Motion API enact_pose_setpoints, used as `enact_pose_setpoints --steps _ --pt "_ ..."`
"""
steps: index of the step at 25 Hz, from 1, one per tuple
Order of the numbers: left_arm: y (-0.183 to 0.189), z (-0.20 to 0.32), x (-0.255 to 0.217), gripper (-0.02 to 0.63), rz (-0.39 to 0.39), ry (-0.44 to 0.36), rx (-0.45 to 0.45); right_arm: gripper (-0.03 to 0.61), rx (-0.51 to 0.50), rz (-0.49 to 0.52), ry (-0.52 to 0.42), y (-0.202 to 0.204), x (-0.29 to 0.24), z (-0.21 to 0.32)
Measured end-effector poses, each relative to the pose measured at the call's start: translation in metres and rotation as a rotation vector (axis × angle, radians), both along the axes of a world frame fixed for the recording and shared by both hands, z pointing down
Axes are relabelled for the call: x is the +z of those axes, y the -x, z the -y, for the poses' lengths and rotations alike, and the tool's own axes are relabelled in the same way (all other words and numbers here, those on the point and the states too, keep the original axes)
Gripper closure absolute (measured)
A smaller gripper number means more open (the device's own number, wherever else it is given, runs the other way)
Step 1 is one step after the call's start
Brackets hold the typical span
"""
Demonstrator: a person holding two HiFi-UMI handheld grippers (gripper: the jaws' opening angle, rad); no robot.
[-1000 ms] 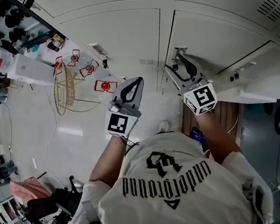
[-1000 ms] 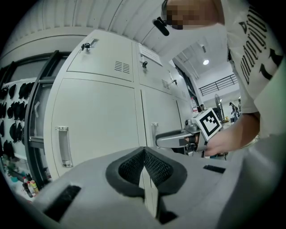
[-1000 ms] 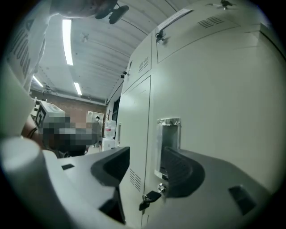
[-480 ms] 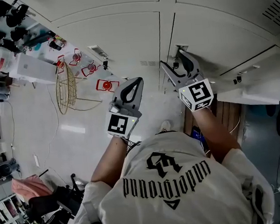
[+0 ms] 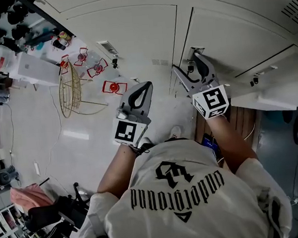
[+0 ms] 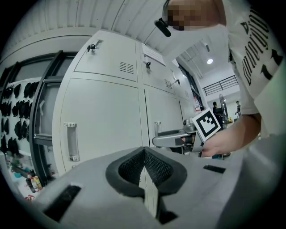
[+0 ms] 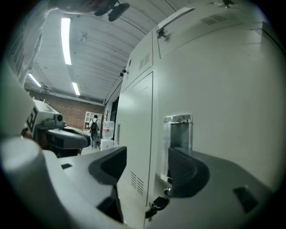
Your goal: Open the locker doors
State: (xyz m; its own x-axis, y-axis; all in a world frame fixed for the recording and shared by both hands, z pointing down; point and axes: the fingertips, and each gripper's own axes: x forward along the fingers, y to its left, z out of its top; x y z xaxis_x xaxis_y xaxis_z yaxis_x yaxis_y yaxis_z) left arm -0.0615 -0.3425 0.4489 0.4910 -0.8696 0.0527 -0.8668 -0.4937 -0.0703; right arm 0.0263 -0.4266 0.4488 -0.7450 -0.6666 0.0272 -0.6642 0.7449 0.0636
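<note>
Chrome locker handle point(image 7: 178, 134) sits just beyond the right tongs point(image 7: 147, 167), opening with nothing between them, so seat them squarely on it before pulling, while the left tongs point(image 6: 144, 163) rest pinched together, empty.

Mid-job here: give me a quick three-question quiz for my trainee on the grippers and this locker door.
1. True or false: the left gripper is clamped on a door handle.
2. What hangs below the recessed handle? A keys B padlock C tag
3. Fill in: the ___ gripper is at the locker door.
Key: 1 false, it is shut and empty. 2 A. 3 right gripper; its jaws are opening, nothing gripped between them.
</note>
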Motion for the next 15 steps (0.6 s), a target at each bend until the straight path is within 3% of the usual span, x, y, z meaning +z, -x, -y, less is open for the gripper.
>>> enact_pose_setpoints --steps 4,10,15 --pt "0.005 -0.009 -0.002 0.607 -0.005 -0.002 0.029 0.312 0.045 0.000 -0.003 -0.004 -0.001 -0.020" --pt "0.000 -0.014 -0.008 0.607 -0.001 -0.028 0.147 0.328 0.157 -0.010 -0.001 -0.013 0.003 -0.052" --pt "-0.007 -0.022 -0.020 0.606 -0.010 -0.043 0.268 0.373 0.347 -0.029 -0.010 -0.039 0.002 -0.078"
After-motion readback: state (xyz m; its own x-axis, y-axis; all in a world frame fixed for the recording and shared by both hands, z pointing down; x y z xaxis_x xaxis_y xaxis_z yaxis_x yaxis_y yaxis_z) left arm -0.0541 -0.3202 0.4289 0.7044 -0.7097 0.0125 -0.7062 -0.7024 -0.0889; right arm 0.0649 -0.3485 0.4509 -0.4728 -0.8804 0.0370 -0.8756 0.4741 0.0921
